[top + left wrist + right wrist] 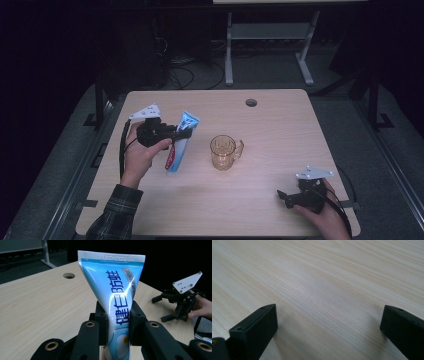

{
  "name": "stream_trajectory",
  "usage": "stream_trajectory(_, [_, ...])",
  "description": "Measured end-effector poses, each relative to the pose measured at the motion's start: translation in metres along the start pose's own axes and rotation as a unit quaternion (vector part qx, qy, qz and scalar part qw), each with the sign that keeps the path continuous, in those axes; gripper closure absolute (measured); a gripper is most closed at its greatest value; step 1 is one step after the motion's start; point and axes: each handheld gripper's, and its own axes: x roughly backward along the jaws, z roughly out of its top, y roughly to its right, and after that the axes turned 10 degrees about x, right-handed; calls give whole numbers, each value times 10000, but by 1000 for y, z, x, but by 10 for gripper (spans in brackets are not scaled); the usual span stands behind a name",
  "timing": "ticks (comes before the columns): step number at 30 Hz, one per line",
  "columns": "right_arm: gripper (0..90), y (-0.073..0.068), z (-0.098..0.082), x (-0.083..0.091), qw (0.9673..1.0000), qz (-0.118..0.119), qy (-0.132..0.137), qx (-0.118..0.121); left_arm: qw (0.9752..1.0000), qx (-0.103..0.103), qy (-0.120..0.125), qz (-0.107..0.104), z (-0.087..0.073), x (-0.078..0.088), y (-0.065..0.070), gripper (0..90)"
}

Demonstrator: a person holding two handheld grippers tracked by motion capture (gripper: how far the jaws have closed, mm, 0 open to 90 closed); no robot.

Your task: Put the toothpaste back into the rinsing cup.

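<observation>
Light wooden table (280,120), grey floor (350,110), metal stand legs (229,50), dark room.

Glossy plastic toothpaste tube (117,297), clear amber glass mug (224,151), matt pale wood table (280,125).

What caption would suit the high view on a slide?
Left tool holds a toothpaste tube beside a glass mug; right tool rests open.
</observation>
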Motion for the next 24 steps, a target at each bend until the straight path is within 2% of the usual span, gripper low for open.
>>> stream_trajectory(24, [5, 0, 0, 0, 10000, 1, 0, 8, 9995, -198, 116, -222, 30, -28, 8, 741])
